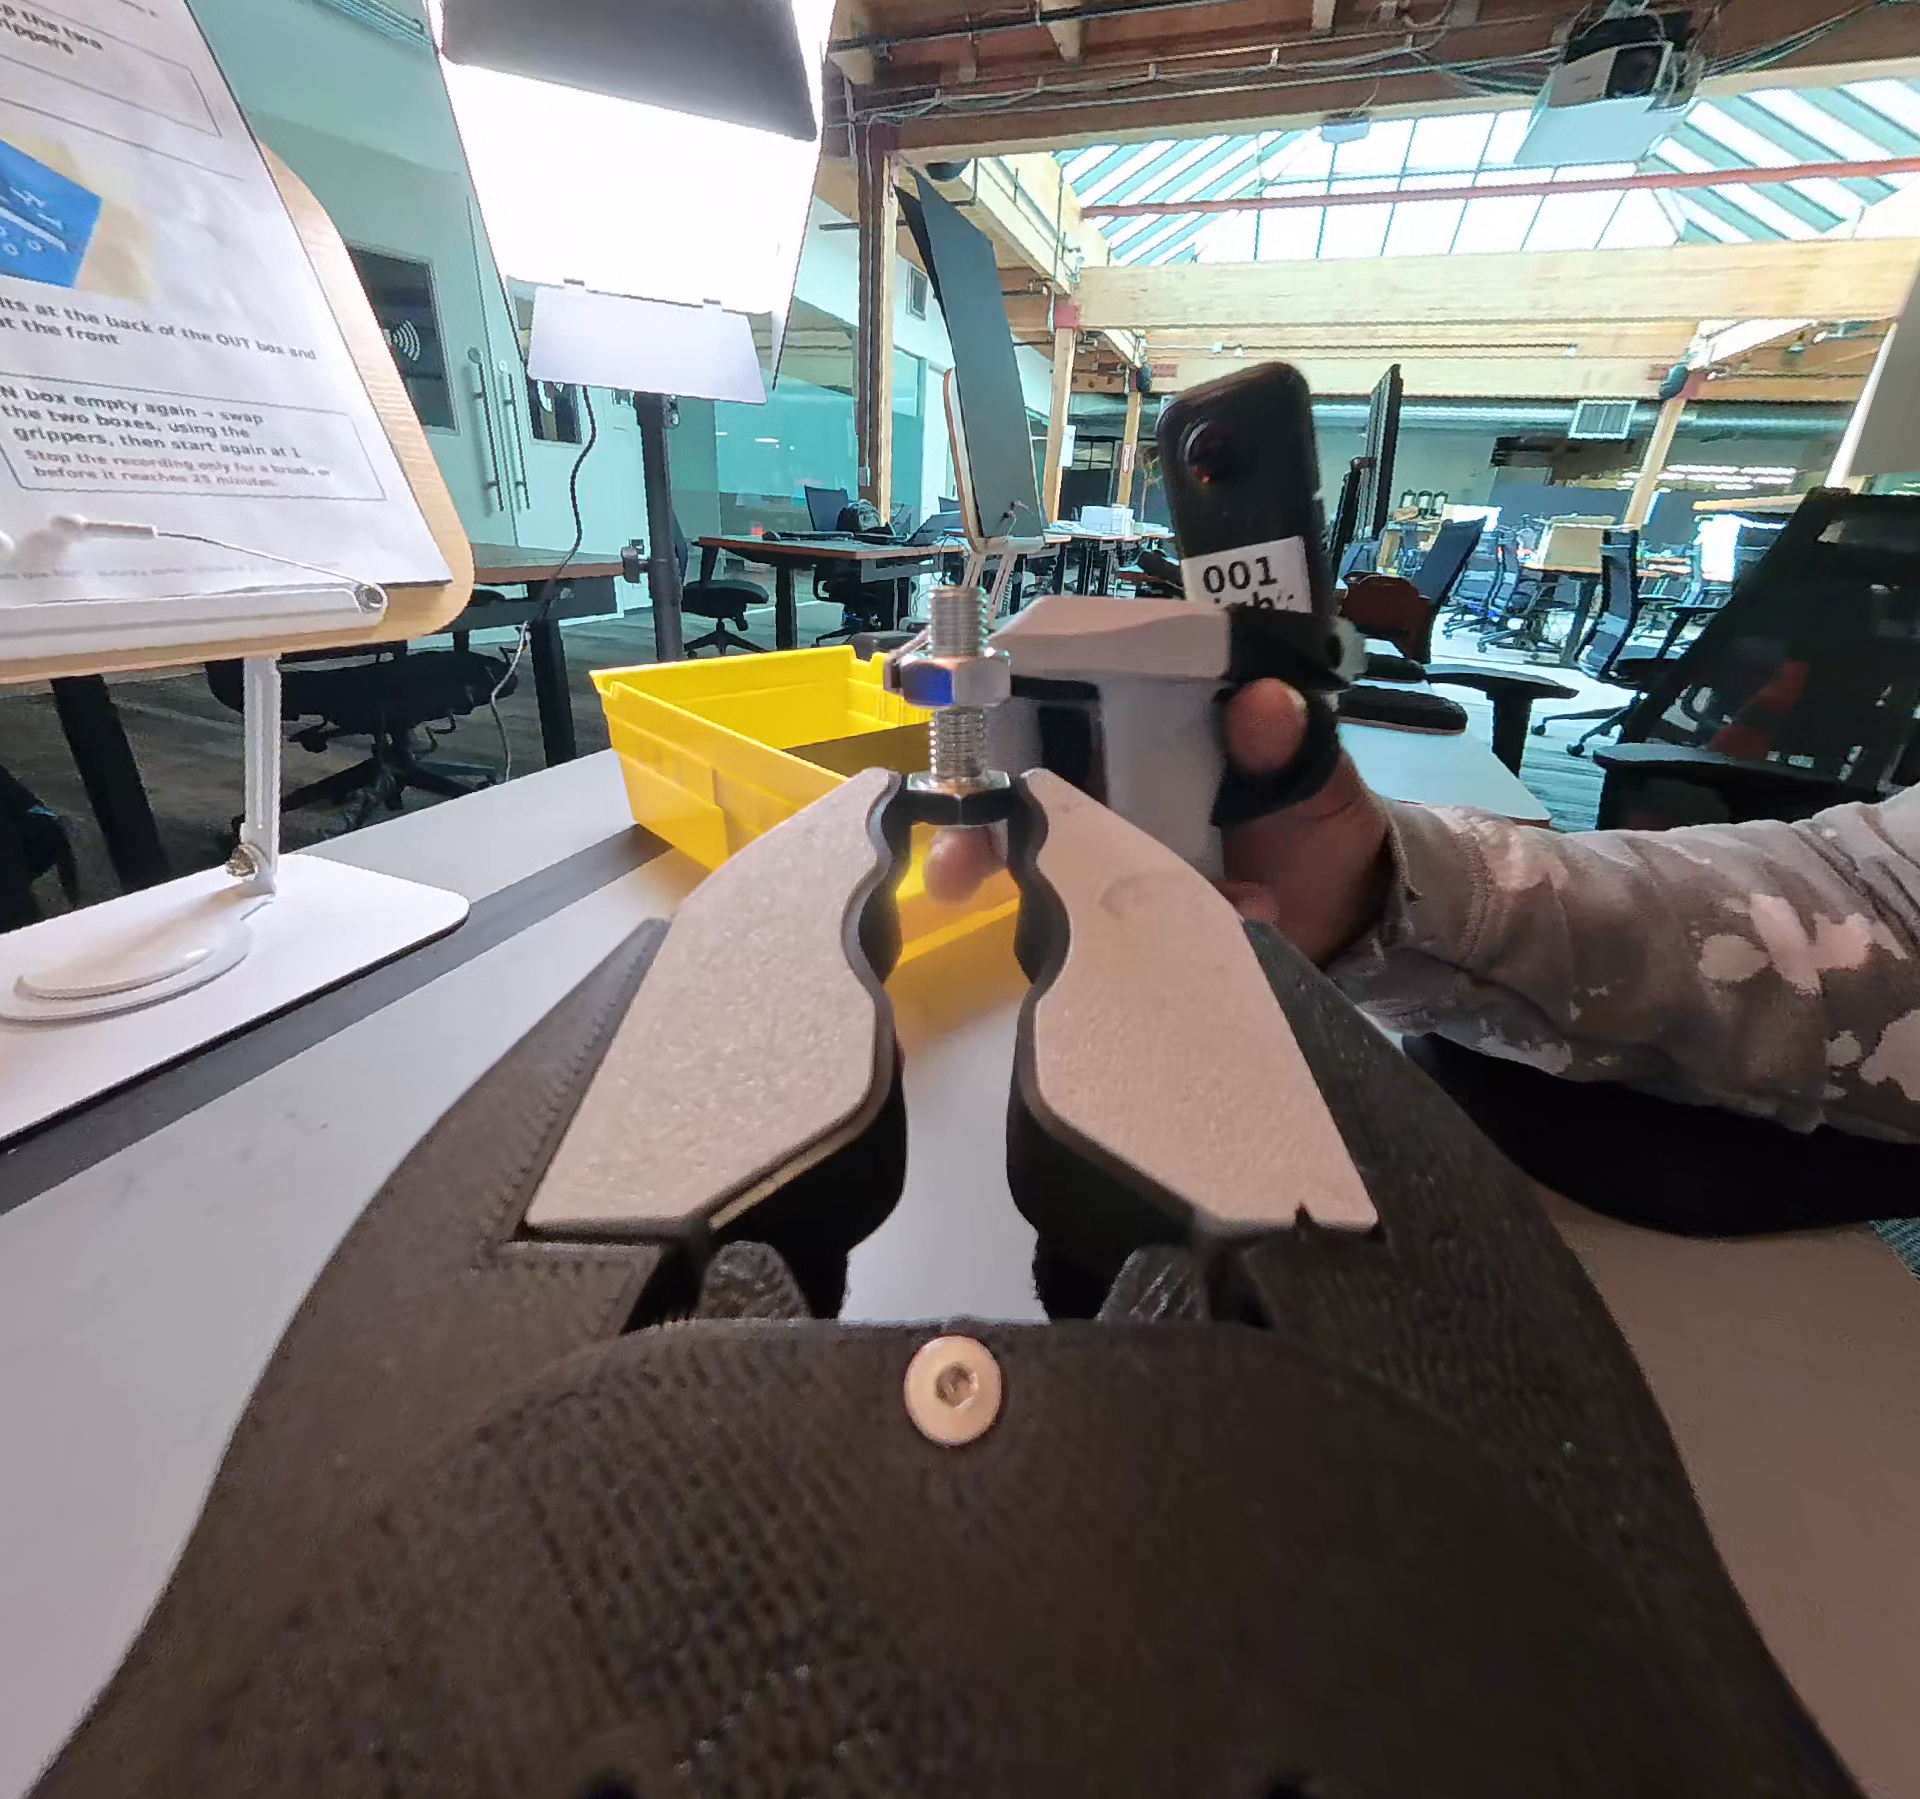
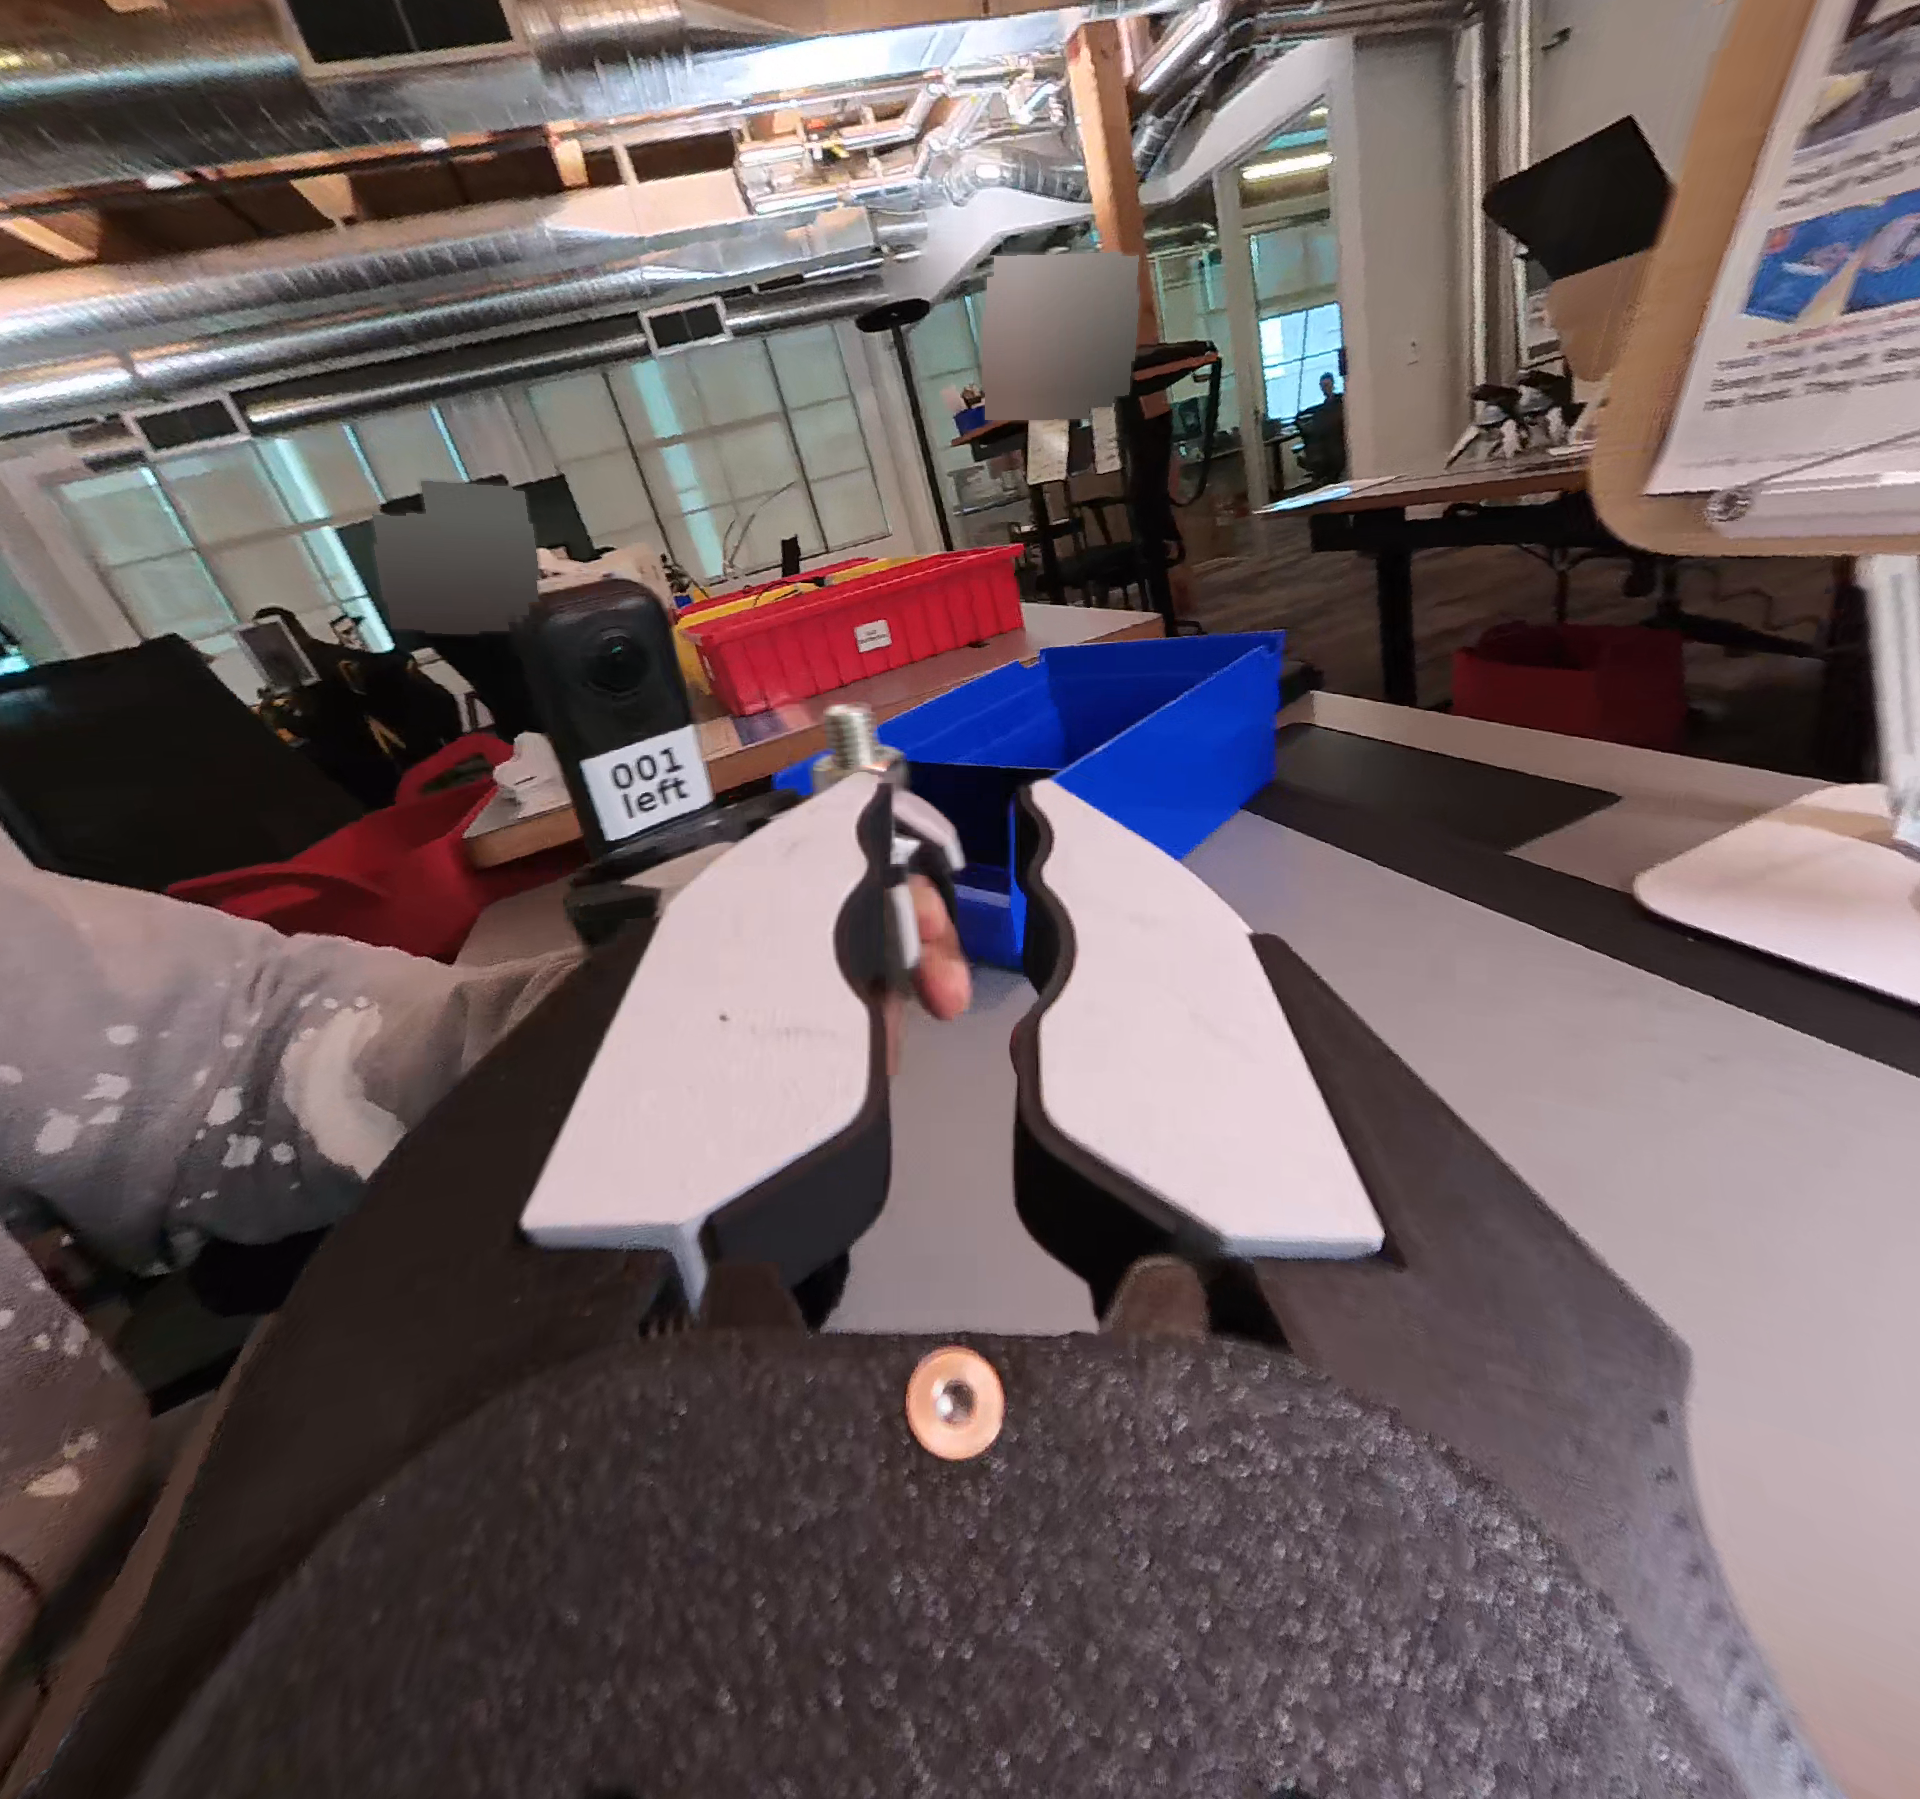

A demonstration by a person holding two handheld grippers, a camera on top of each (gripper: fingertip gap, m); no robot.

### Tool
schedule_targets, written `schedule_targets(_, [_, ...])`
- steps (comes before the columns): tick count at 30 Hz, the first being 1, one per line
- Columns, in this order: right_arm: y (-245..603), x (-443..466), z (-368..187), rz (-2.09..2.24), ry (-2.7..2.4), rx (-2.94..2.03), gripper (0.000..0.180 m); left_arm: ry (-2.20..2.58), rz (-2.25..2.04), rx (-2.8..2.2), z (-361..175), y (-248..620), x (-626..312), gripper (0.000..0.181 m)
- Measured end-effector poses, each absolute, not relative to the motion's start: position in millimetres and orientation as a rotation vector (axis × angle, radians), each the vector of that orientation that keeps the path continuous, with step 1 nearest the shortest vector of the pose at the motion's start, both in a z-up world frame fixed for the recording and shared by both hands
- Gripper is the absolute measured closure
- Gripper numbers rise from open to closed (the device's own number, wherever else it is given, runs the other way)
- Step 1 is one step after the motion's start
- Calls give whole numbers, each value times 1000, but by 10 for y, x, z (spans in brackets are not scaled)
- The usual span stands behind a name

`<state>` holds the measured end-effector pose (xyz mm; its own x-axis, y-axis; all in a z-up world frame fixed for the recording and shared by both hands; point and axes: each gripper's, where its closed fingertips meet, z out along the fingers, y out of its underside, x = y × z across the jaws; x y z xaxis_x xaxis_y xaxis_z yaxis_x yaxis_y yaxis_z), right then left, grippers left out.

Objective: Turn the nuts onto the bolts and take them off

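My left gripper [image 1: 954, 804] is shut on the hex head of a steel bolt [image 1: 954, 747] and holds it upright above the table. A steel nut [image 1: 945, 679] sits partway down the thread. My right gripper [image 1: 1101, 658] comes in from the right at nut height, and its fingertips reach the nut's side. In the right wrist view my right gripper [image 2: 951, 799] has its jaws apart with nothing between them. The bolt [image 2: 854, 723] and nut [image 2: 864, 767] show just past its left fingertip. The left gripper's fingers [image 2: 925, 840] show below it.
A yellow bin [image 1: 727, 721] stands behind the bolt on the grey table [image 1: 208, 1282]. A blue bin [image 2: 1143, 710] stands at the table's other end. An instruction sheet on a white stand [image 1: 208, 939] is close by, also in the right wrist view [image 2: 1787, 887]. A red bin [image 2: 852, 637] sits on another table. Less than 4 cm separates the two grippers' tips.
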<state>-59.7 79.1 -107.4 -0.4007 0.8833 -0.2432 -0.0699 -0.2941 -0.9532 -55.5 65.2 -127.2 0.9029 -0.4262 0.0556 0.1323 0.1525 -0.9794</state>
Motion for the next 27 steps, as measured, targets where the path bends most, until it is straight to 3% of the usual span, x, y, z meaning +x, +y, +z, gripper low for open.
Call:
schedule_targets(5, [622, -611, -1071, 1774, -1301, -1063, 153, 282, -408, -1373, -1300, 658, -491, 162])
schedule_targets(6, [657, -607, -1070, 1773, -1293, -1069, 156, 277, -410, -1370, -1294, 657, -505, 162])
schedule_targets(7, [764, -619, -1079, 1741, -1246, -1112, 176, 272, -419, -1352, -1268, 642, -527, 162])
schedule_targets(14, [673, -570, -1008, 1790, -1271, -1057, 154, 258, -416, -1345, -1264, 647, -534, 162])
schedule_targets(18, [616, -591, -1017, 1764, -1295, -1051, 154, 260, -412, -1337, -1246, 641, -488, 162])
schedule_targets(20, [824, -607, -1034, 1709, -1216, -1114, 174, 252, -422, -1305, -1199, 611, -525, 162])
schedule_targets(27, [614, -589, -1009, 1755, -1293, -1053, 150, 244, -406, -1326, -1232, 640, -529, 162])
